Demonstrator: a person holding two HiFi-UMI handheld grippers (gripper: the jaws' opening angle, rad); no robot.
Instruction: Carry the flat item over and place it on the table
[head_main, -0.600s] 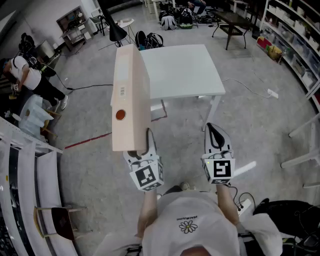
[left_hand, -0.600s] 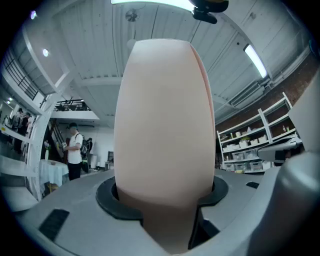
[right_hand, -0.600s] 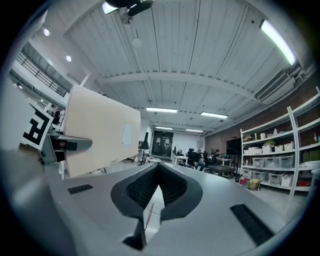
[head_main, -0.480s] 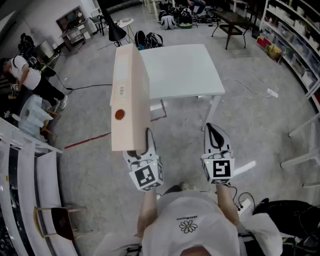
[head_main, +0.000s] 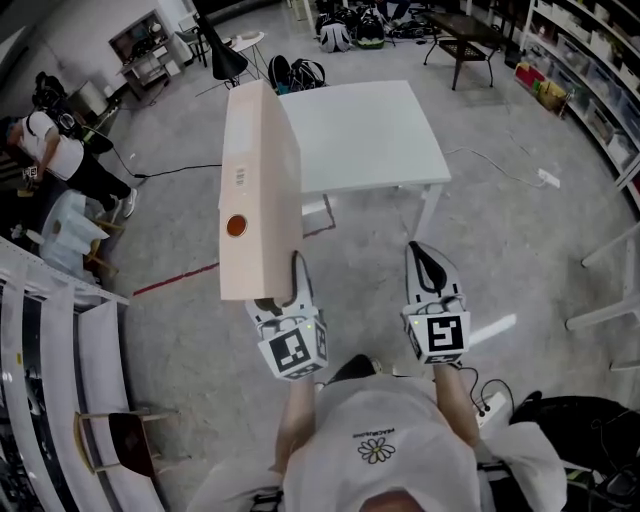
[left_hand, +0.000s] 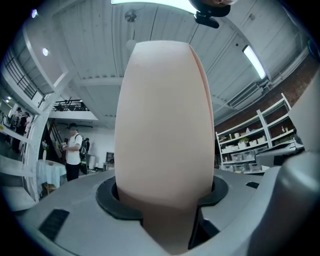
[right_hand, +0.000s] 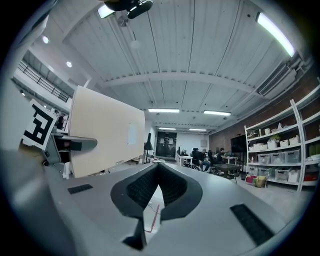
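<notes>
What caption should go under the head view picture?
Left gripper holds a beige binder on edge, white table ahead; right gripper empty.

Open floor up to the white table, shelves far right.

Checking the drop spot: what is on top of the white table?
Nothing shows on the white table; the beige binder in the left gripper hides its left edge.

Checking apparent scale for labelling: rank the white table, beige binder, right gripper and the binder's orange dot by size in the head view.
Largest, tied: white table and beige binder: about alike; the binder is nearer the camera, so unranked.
Then: right gripper.
Smallest: orange dot.
</notes>
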